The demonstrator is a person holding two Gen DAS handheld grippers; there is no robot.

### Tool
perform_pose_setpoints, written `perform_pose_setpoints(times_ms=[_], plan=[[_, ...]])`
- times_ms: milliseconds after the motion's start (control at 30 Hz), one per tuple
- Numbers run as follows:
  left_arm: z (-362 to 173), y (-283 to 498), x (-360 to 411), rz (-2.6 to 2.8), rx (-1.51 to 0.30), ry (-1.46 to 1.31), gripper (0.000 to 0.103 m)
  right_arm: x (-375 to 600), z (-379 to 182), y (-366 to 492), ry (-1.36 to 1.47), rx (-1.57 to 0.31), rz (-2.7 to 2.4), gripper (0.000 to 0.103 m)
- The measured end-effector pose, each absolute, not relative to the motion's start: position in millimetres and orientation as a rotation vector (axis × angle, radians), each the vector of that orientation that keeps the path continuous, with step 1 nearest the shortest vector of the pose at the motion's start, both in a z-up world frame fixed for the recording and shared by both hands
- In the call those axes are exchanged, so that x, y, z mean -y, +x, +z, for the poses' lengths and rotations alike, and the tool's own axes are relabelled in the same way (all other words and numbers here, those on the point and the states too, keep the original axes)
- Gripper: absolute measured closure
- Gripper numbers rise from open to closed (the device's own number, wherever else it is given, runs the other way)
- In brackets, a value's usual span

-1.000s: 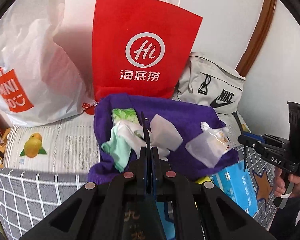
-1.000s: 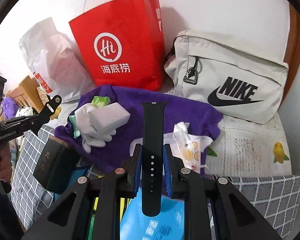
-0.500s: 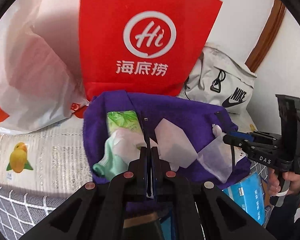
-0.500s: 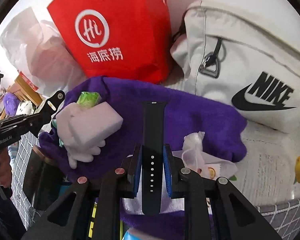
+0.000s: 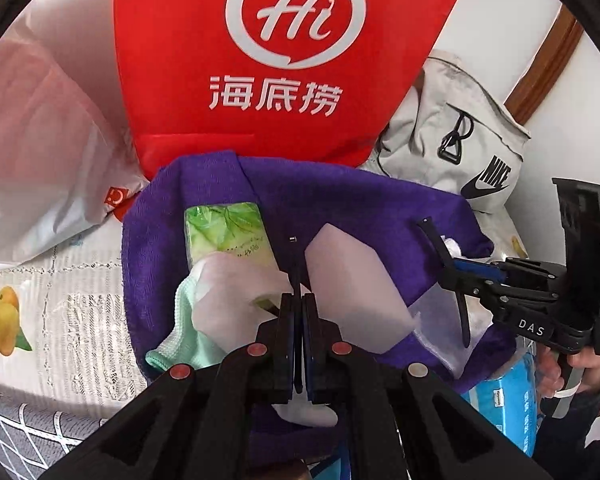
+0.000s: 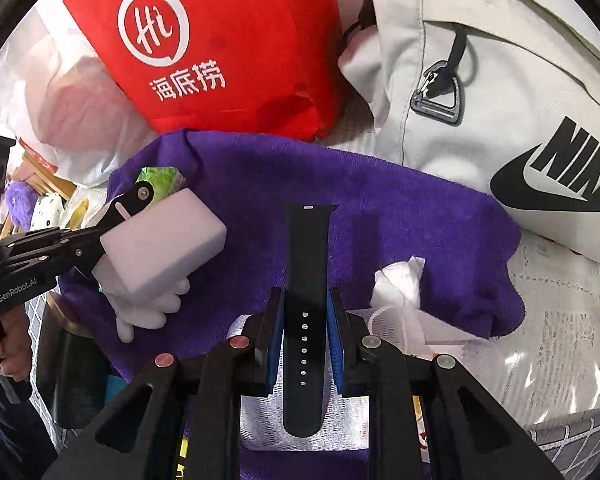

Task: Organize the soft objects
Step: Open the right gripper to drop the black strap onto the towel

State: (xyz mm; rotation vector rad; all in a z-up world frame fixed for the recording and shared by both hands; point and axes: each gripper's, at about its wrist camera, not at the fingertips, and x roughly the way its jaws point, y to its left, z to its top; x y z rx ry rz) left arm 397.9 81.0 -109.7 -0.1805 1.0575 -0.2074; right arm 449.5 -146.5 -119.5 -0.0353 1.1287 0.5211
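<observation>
A purple towel (image 6: 380,200) lies spread on the bed, also in the left wrist view (image 5: 340,200). My right gripper (image 6: 306,308) is shut on a black watch strap (image 6: 306,248) and holds it over the towel. My left gripper (image 5: 298,300) is shut on a thin black strap (image 5: 294,252), seen edge-on, between a white sponge block (image 5: 352,292) and a white glove (image 5: 236,292). A green tissue pack (image 5: 228,232) lies behind them. A white drawstring pouch (image 6: 400,284) lies at the right.
A red paper bag (image 5: 292,60) stands behind the towel, with a white plastic bag (image 5: 40,140) on its left and a grey Nike bag (image 6: 520,100) on its right. A blue tissue pack (image 5: 504,408) lies at the near right. A mint cloth (image 5: 184,336) lies under the glove.
Both grippers have moved forward over the purple towel, toward the red bag. Each still holds its strap. The right gripper has come closer to the left one.
</observation>
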Motion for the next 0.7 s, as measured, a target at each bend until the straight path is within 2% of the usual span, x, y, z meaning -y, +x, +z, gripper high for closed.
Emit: perform_pose_setpoints(times_ms=[200,267,300,367,433,700], plan=[[-115.1,398.9,-82.5,-0.186,-1.059,-0.192,0.098,146.6,-124.7,449.4,-0.048,-1.145,0.510,0.080],[-112.8,398.1,-86.0,-0.182,-1.049,-0.198,0.095,146.2,-123.8,448.3,-0.051,-1.141,0.508,0.068],[-111.7,397.5,-85.8,-0.182,-1.045,-0.192,0.092,146.8,-121.9,447.7,-0.052,-1.133,0.503,0.058],[-107.8,394.4,-88.5,-0.170,-1.033,-0.178,0.077,149.0,-115.9,444.2,-0.054,-1.108,0.491,0.051],[-103.5,390.3,-90.7,-0.166,-1.023,-0.177,0.071,151.7,-111.1,442.0,-0.049,-1.099,0.491,0.051],[-84.3,370.2,-93.8,-0.124,-1.005,-0.154,0.066,165.3,-87.2,416.4,-0.031,-1.060,0.479,0.051]])
